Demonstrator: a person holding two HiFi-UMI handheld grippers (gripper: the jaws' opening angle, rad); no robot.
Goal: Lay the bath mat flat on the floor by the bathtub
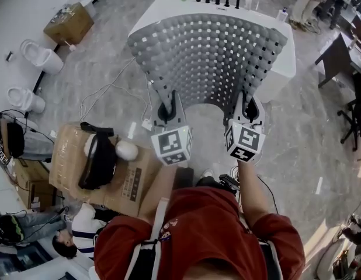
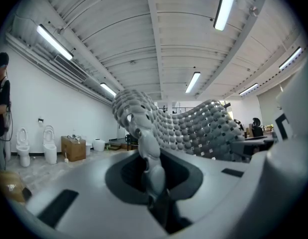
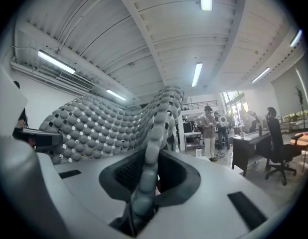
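The grey bath mat [image 1: 208, 57], a sheet of rounded studs with square holes, hangs spread out in the air between my two grippers, in front of the white bathtub [image 1: 169, 7]. My left gripper [image 1: 167, 111] is shut on the mat's near left edge. My right gripper [image 1: 247, 111] is shut on its near right edge. In the left gripper view a fold of the mat [image 2: 146, 151] runs down between the jaws. The right gripper view shows the mat's edge [image 3: 150, 163] pinched the same way. The mat hides most of the tub's top.
A cardboard box [image 1: 104, 168] with a headset on it stands on the marble floor at my left. White toilets [image 1: 40, 57] and another box [image 1: 69, 23] line the left wall. Bottles stand on the tub's far rim [image 1: 218, 0]. Desks and a chair [image 1: 353, 112] are at right.
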